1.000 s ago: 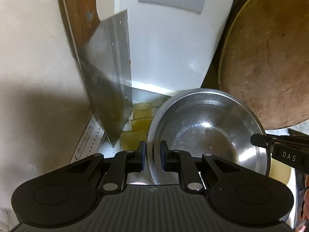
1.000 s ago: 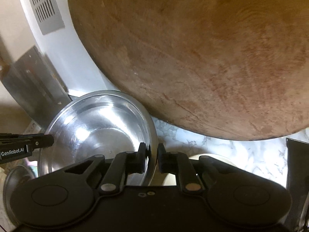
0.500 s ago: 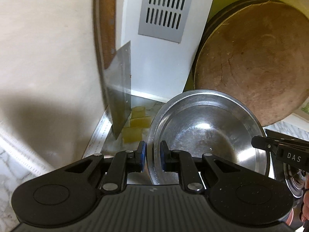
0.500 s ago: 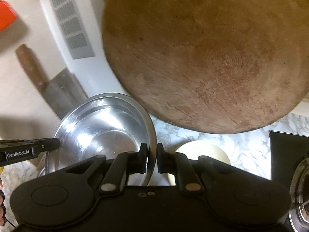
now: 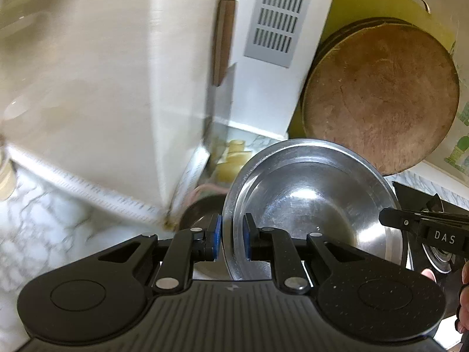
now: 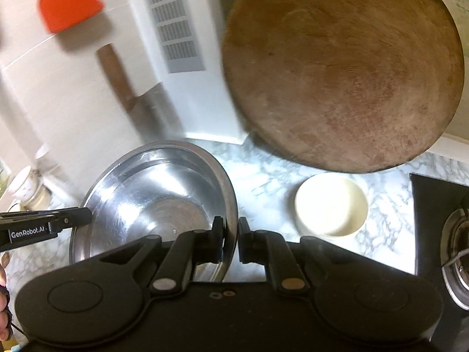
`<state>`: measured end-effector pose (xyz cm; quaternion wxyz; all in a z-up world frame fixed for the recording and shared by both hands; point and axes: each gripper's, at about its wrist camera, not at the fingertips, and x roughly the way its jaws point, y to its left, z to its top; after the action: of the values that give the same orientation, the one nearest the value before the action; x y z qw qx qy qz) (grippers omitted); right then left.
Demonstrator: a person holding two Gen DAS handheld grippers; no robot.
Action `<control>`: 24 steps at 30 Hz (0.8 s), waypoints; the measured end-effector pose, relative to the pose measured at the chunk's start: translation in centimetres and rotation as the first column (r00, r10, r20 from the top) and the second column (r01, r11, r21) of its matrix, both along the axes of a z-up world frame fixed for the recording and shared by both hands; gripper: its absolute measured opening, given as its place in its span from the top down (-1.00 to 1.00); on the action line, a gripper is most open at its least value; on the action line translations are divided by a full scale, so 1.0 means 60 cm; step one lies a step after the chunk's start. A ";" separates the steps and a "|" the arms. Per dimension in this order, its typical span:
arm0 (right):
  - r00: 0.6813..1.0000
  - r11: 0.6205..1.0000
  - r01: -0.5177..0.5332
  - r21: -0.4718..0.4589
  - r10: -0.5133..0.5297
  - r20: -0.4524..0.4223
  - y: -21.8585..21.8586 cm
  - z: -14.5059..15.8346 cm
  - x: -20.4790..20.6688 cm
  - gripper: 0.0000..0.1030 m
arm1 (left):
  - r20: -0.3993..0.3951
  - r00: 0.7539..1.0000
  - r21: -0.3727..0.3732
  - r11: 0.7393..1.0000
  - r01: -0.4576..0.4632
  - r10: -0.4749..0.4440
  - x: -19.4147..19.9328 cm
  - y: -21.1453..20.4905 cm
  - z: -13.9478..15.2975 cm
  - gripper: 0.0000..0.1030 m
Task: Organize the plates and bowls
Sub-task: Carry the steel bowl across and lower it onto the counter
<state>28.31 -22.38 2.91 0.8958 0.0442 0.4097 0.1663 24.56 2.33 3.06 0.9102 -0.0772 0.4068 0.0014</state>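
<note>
Above counter (image 6: 263, 176) | one steel bowl (image 6: 164, 199) (two grippers clamping) | one cream bowl (image 6: 331, 205)

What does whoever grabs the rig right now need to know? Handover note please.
Left gripper: shut on the steel bowl rim, left side.
Right gripper: shut on the same bowl's right rim.
Bowl: held off the marble counter, empty, in front of the cutting board.
Cream bowl: on the counter, right of the steel bowl, untouched.
Left: set the steel bowl down, then sort the cream one.

A wide, shiny stainless-steel bowl (image 5: 310, 202) is empty, tilted, lifted above the marble counter; a small cream ceramic bowl (image 6: 331, 205) stands upright on it.
</note>
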 end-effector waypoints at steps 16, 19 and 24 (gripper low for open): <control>0.988 0.988 -0.152 0.009 0.152 -0.022 0.128 -0.008 -0.117 0.80 | -0.013 0.990 -0.006 0.990 -0.142 0.141 -0.167 0.125 -0.010 0.72; 0.983 0.984 -0.180 0.013 0.180 -0.039 0.155 -0.020 -0.133 0.80 | -0.024 0.985 0.004 0.985 -0.171 0.171 -0.193 0.148 -0.020 0.72; 0.974 0.977 -0.213 0.021 0.214 -0.069 0.197 -0.044 -0.153 0.80 | -0.066 0.976 0.006 0.978 -0.209 0.209 -0.223 0.181 -0.048 0.72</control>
<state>19.10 -10.59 0.29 0.8574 0.0117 0.4424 0.2627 11.19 13.21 0.16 0.8909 -0.1201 0.4266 0.0993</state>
